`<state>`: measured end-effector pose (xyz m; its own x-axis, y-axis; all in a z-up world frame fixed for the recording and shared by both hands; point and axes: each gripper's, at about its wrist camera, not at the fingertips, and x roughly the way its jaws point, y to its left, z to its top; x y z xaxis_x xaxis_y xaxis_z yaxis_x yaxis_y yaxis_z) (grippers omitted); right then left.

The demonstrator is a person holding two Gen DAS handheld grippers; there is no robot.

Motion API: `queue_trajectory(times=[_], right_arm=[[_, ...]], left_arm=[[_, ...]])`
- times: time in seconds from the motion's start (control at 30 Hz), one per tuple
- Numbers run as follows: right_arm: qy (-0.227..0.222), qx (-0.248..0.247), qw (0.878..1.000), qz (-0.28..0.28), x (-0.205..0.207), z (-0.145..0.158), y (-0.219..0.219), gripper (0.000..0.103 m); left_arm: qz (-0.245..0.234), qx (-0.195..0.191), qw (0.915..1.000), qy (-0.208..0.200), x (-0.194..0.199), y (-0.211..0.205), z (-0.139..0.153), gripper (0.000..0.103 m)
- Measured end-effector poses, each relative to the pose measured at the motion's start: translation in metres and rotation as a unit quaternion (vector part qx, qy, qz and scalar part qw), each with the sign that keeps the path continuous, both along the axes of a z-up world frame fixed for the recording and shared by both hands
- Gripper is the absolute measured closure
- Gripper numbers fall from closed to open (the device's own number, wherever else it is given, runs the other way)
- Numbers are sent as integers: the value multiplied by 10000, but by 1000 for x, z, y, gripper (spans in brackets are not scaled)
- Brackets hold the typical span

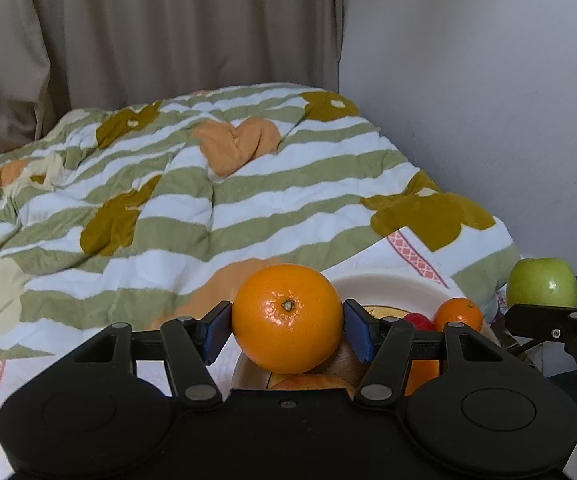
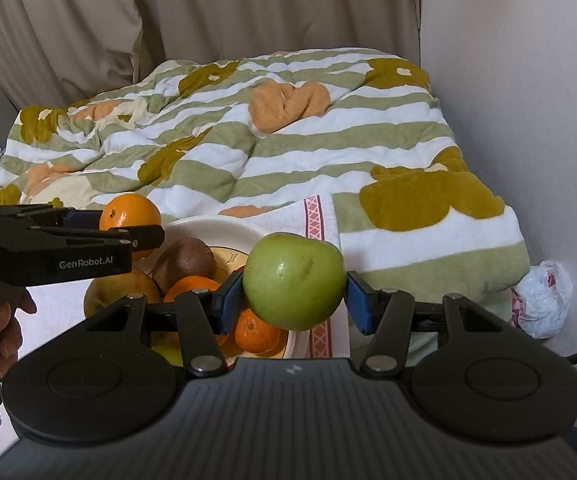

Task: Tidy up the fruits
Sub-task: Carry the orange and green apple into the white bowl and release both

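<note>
The left gripper [image 1: 287, 326] is clamped on a large orange [image 1: 287, 318], held level above the near edge of the white bowl [image 1: 388, 286]. To its right, the right gripper [image 2: 294, 292] grips a green apple [image 2: 293, 280] above the bowl's right side, over a kiwi [image 2: 184, 262] and small oranges [image 2: 257, 330].

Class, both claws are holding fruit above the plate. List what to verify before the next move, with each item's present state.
1. Left claw grips the orange on both sides: ok.
2. Right claw grips the green apple on both sides: ok.
3. Both fruits lifted off the plate: ok.
4. Claws apart from each other: ok.
5. Destination for the fruits visible: cannot tell.
</note>
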<state>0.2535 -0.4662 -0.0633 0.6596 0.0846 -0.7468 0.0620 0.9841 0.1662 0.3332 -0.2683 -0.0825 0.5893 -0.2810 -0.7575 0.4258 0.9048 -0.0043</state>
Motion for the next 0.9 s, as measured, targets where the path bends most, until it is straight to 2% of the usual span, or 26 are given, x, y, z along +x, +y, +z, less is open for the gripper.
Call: queue_trajectory(times=[0.23, 0.33, 0.4, 0.5, 0.67, 0.9], right_arm=[[19, 5, 10000, 66, 12, -5, 3, 34], [21, 1, 9999, 108, 17, -6, 4, 34], [18, -12, 9999, 134, 18, -6, 5, 34], [-7, -32, 9998, 194, 21, -5, 8, 34], [-92, -73, 9993, 342, 30, 2, 12, 34], [-103, -163, 9972, 724, 55, -4, 25, 34]], left_arm=[[-2, -64, 9998, 162, 6, 2, -6, 38], [-47, -104, 9999, 112, 5, 4, -6, 37], [-47, -113, 9999, 75, 4, 5, -5, 24], [-2, -140, 9999, -55, 0, 7, 2, 12], [156, -129, 9994, -285, -13, 16, 18, 5], [535, -74, 9972, -522, -34, 37, 36, 3]])
